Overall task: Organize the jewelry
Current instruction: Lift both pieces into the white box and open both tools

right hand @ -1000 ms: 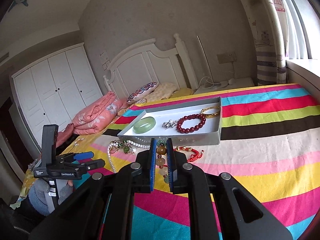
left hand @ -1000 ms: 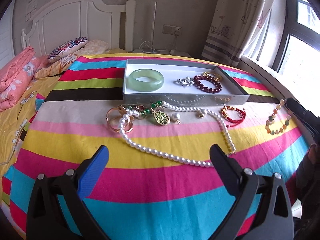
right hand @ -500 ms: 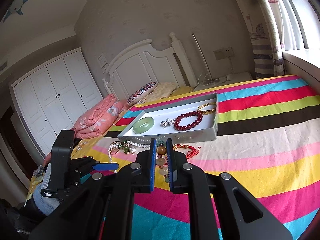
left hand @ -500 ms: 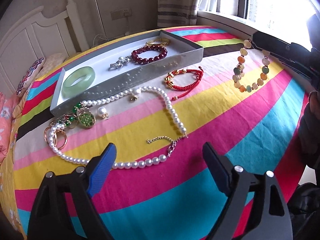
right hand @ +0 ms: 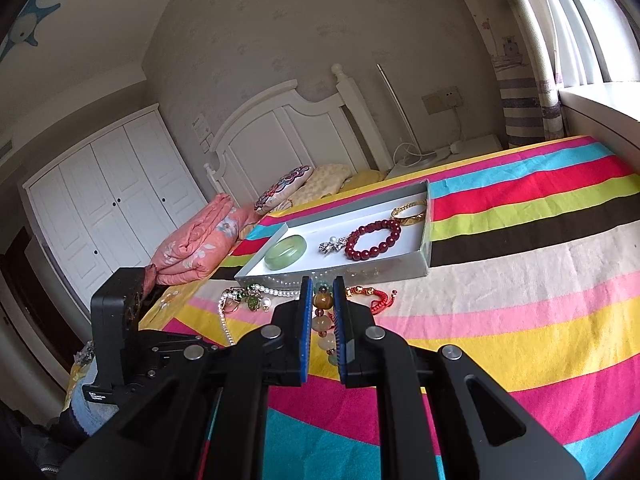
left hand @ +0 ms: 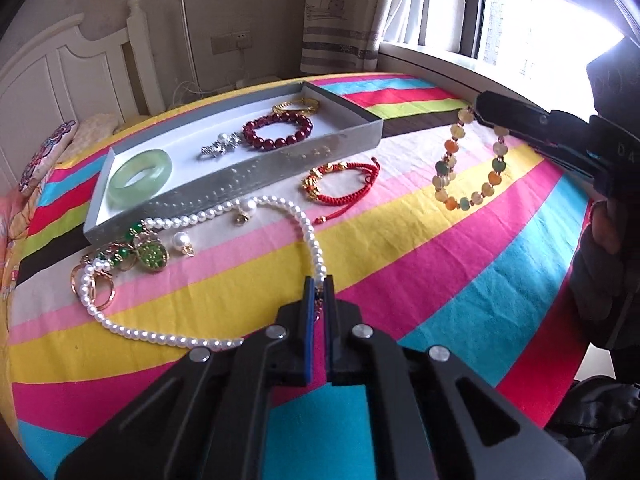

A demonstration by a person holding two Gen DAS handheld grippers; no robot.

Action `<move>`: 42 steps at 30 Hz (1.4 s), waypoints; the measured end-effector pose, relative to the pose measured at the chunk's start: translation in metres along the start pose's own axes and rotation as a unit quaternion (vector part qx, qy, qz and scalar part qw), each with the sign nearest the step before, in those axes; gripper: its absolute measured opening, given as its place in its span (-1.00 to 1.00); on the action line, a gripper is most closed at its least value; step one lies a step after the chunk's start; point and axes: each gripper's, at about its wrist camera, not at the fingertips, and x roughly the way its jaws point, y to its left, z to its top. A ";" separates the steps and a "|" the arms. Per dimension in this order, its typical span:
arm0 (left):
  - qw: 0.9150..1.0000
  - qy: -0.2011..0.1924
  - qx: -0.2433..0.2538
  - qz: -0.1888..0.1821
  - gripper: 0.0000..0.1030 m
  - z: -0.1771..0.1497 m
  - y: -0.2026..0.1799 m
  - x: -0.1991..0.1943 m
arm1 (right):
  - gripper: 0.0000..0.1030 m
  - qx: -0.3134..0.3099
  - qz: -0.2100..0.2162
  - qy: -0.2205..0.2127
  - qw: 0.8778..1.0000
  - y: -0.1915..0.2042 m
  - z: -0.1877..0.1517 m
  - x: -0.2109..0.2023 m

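The bedspread (left hand: 440, 280) carries stripes of pink, yellow, magenta, cyan, red, lime, cream and dark brown. The tray (left hand: 280, 160) is silver-grey outside and white inside, holding a pale green bangle (left hand: 140, 176), a dark red bead bracelet (left hand: 279, 134) and a gold bangle (left hand: 298, 106). The pearl necklace (left hand: 168, 336) is white (gripper pads (right hand: 306, 320) are blue).

You are working in a bedroom with pale, faintly patterned walls (right hand: 280, 32). A bed under a boldly striped cover (right hand: 520, 320) fills the space before you, its white headboard (right hand: 288, 128) against the far wall. To your left stands a white wardrobe (right hand: 108, 192) with three doors. A folded pink quilt (right hand: 196, 244) and an embroidered pillow (right hand: 284, 188) lie by the headboard. Daylight comes through the window (left hand: 532, 24) on your right, beside a striped curtain (left hand: 340, 16).
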 end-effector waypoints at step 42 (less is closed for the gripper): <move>0.978 -0.202 0.002 0.049 -1.00 0.226 0.047 -0.141 | -0.80 -0.134 -0.022 -0.034 0.990 0.073 0.118 0.051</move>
